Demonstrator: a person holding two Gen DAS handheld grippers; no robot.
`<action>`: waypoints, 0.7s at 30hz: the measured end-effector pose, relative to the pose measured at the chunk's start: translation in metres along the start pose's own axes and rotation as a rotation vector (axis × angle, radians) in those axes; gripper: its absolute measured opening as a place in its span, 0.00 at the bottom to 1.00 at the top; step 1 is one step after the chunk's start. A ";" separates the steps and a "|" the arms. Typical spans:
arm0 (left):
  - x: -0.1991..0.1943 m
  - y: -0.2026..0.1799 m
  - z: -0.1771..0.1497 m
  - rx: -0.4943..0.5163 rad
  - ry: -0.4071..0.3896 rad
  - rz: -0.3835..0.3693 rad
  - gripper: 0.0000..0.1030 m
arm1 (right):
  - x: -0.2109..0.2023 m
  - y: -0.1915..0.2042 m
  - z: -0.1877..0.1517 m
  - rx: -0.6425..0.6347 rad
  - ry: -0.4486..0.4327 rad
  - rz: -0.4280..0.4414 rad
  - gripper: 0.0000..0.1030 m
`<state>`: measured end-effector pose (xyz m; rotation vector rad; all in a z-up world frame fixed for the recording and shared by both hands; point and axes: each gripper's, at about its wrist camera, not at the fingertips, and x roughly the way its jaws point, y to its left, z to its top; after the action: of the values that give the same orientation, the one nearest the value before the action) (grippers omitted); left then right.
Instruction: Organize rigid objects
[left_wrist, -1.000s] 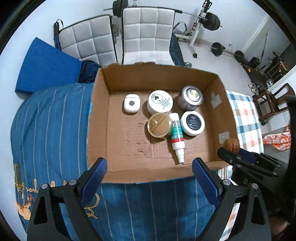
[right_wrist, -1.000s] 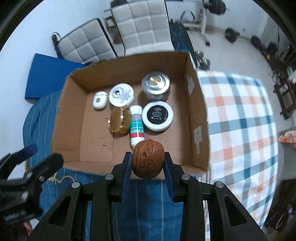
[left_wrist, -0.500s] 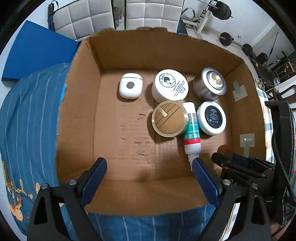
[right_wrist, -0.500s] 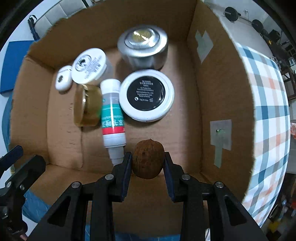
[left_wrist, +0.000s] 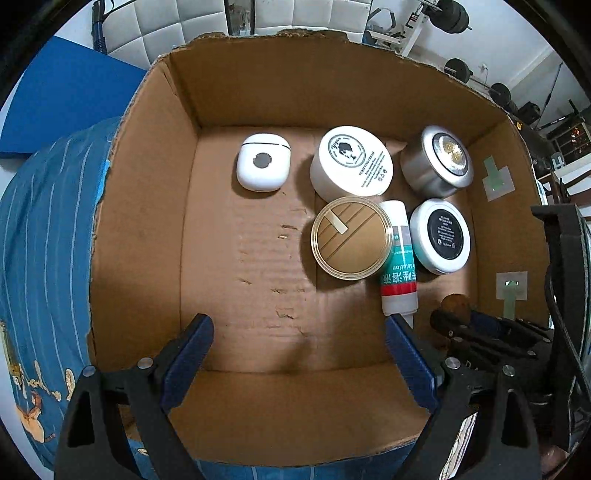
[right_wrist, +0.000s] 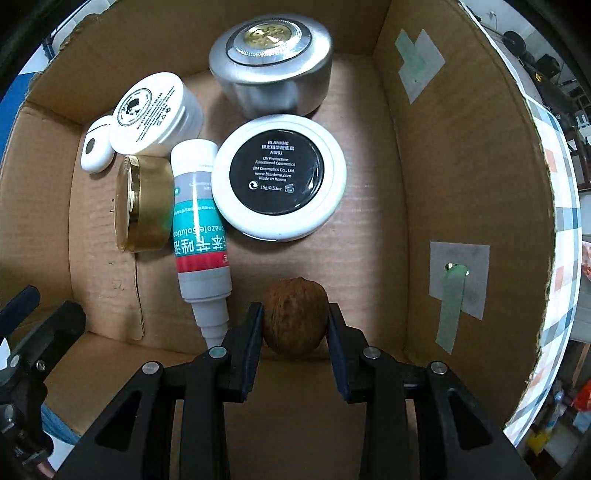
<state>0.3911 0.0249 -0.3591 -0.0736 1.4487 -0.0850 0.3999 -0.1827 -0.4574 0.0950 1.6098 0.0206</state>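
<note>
Right claw (right_wrist: 295, 321) grips a walnut (right_wrist: 295, 317), seemingly touching the box (right_wrist: 461, 166) floor; released, it may roll toward the bottle (right_wrist: 201, 236) at nine o'clock. Left claw (left_wrist: 295, 354) gapes wide, empty.

On the black-centred white compact (right_wrist: 280, 181) I read "BLANKME", "NW01", "UV Protection Functional Cosmetics", "BM Cosmetics Co., Ltd.", "www.blankme.com", "Made in Korea", "15g/0.53oz". Left of that compact, the lying bottle (right_wrist: 199, 236) shows "…onazole Solution" plus Chinese characters. Behind the bottle, the white jar (left_wrist: 351, 166) reads "PURIFYING CREAM".
</note>
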 end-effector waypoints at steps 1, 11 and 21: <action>-0.001 0.001 0.001 -0.002 -0.002 0.000 0.92 | -0.001 0.001 0.000 0.001 -0.002 -0.001 0.40; -0.024 0.002 0.006 -0.005 -0.044 0.012 0.92 | -0.037 0.008 -0.003 -0.002 -0.085 -0.008 0.82; -0.104 0.001 -0.015 -0.017 -0.171 -0.001 0.92 | -0.113 0.010 -0.031 -0.016 -0.234 0.008 1.00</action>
<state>0.3633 0.0368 -0.2585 -0.0935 1.2787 -0.0657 0.3733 -0.1797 -0.3428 0.0880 1.3755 0.0281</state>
